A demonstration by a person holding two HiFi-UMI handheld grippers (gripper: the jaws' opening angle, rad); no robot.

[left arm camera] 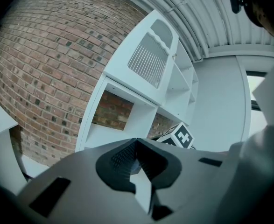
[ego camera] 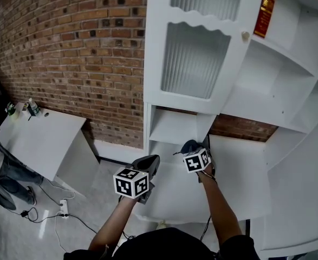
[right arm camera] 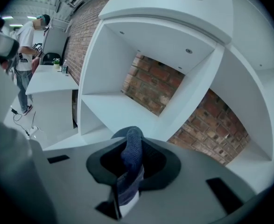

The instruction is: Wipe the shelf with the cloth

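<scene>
The right tool (right arm camera: 132, 164), clamped on the blue cloth (right arm camera: 133, 146), should press it flat along the centre-frame shelf (right arm camera: 109, 110) in overlapping strokes, while the left tool (left arm camera: 136, 148) stays clear, closed and empty.

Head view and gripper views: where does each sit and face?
Head view: on the person's head, looking steeply down at shelf and brick wall; forearms, left gripper and right gripper show.
Left gripper view: on that gripper, looking up at the shelf; its shut, empty jaws and the right gripper's cube show.
Right gripper view: on that gripper, facing a shelf compartment; its jaws grip the cloth.
Shared: shelf and brick wall.
</scene>
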